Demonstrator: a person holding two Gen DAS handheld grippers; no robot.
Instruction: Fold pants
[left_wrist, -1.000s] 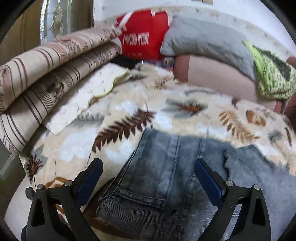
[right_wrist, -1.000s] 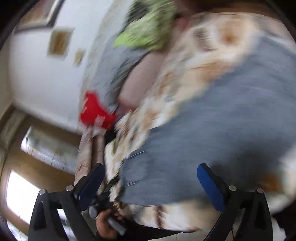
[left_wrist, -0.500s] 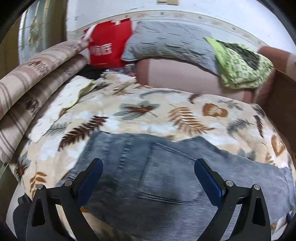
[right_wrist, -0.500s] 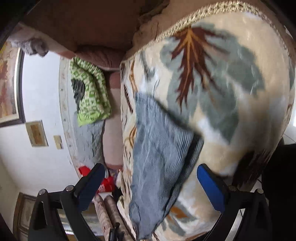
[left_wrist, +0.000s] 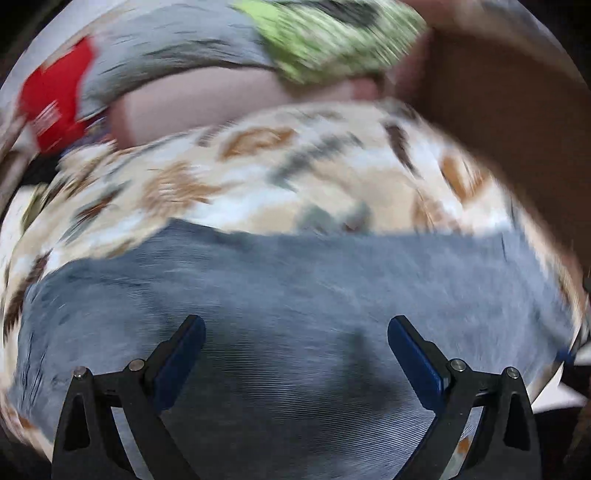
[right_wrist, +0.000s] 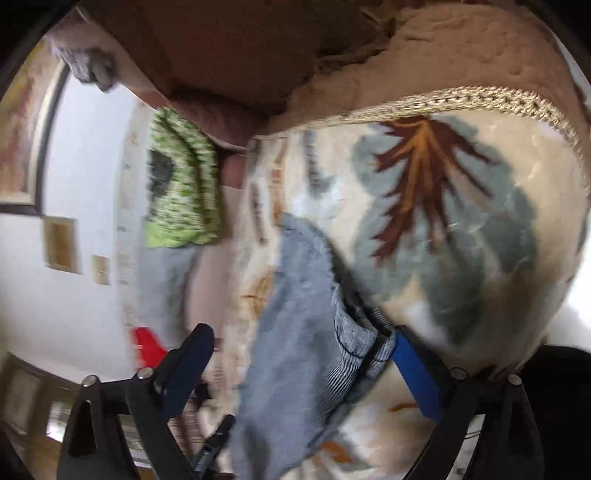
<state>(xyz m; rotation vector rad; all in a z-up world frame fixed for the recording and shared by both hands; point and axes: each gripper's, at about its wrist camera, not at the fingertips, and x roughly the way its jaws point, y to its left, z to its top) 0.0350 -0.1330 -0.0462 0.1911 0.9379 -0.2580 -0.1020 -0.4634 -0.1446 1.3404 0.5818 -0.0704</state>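
While pants (left_wrist: 295, 295) lie flat on blanket (left_wrist: 295, 177), your left tongs (left_wrist: 295, 332) and right tongs (right_wrist: 303, 336) gape, released, straddling cloth to grab.

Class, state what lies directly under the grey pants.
The pants lie on a leaf-patterned blanket, visible around them. Whatever the blanket covers is hidden.

pants (left_wrist: 295, 302) flat along the blanket's (left_wrist: 258, 192) near edge, bare blanket past them is open room, far edge walled off by pillows (left_wrist: 332, 40) and a red bag (left_wrist: 55, 107), brown cushion (left_wrist: 517, 122) crowding the right end
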